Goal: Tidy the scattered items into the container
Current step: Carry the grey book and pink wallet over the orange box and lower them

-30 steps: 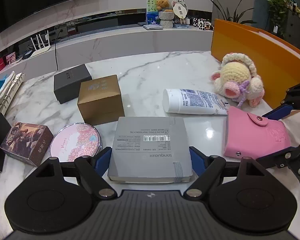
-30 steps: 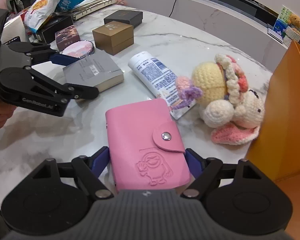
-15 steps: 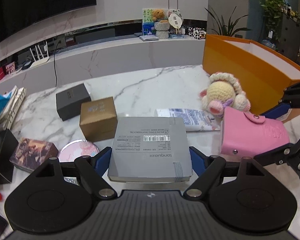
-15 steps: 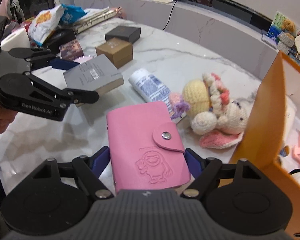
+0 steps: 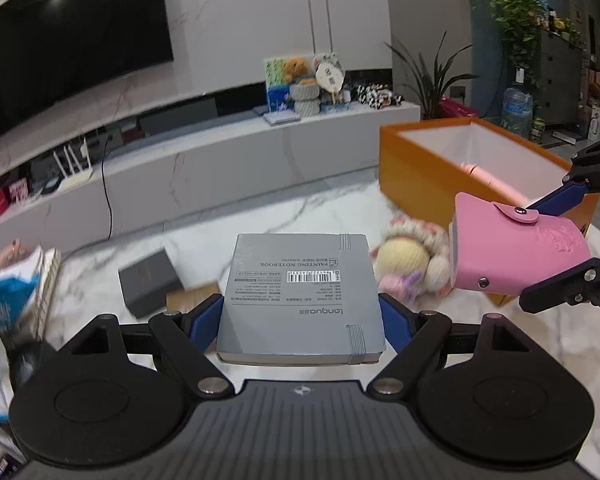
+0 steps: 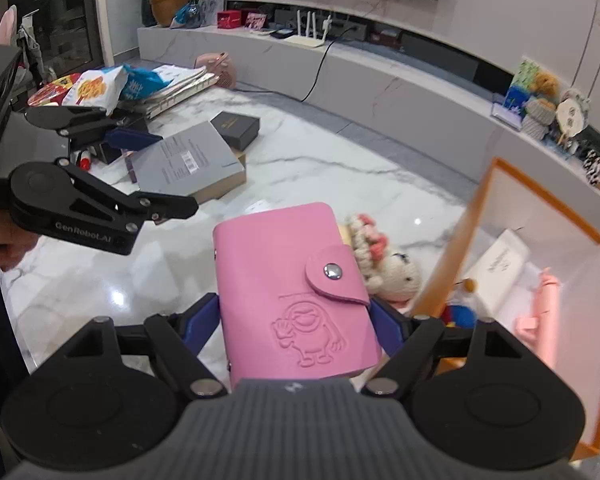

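My left gripper is shut on a grey notebook and holds it flat in the air above the marble table. The same notebook shows at the left of the right wrist view. My right gripper is shut on a pink card wallet with a snap flap. That pink wallet hangs at the right of the left wrist view, in front of the orange box. The orange box stands open at the right, with several items inside.
A crocheted doll lies on the table beside the box wall. A dark box and a brown box sit behind the notebook. Snack bags and binders lie at the table's far left.
Both grippers have risen with the notebook and the wallet, which have left the table. The orange box's open top has come into view.
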A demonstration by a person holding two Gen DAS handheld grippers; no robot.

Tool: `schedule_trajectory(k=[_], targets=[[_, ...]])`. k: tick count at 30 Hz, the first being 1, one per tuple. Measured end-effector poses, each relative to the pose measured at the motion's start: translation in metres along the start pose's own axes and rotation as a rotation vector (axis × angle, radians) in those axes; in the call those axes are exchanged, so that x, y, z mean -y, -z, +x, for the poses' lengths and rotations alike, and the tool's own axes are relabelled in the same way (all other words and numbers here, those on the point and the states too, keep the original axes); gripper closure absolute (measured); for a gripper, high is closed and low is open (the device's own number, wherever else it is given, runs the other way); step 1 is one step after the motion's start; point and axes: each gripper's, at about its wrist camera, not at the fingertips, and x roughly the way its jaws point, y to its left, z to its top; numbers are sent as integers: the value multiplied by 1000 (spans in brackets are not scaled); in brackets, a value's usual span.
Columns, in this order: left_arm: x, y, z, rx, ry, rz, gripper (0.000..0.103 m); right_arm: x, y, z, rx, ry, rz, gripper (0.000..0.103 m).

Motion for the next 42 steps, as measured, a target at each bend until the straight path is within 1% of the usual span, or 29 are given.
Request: schedule_trajectory(k=[4, 12, 20, 26, 29, 33, 37, 42], targets=[[7, -15, -6, 30, 8, 19, 8, 6, -1, -19, 22, 21, 3, 22], [32, -33, -4, 50, 49, 66, 8, 22, 8, -48, 37, 71, 20, 22], [71, -65, 21, 64, 122, 128, 8, 58, 25, -66, 17, 147, 64, 22], [103, -96, 45, 67, 191, 149, 8, 93, 27, -71, 4, 207, 111, 22], [119, -112, 58, 54, 226, 152, 8, 113, 26, -70, -8, 238, 151, 22], [139, -134, 79, 8, 255, 179, 8, 135, 26, -63, -24, 271, 202, 22], [156, -149, 101, -33, 253, 214, 8, 155, 26, -53, -40, 293, 239, 22], [171, -162, 132, -104, 243, 223, 8, 176, 29, -40, -76, 305, 289, 22]])
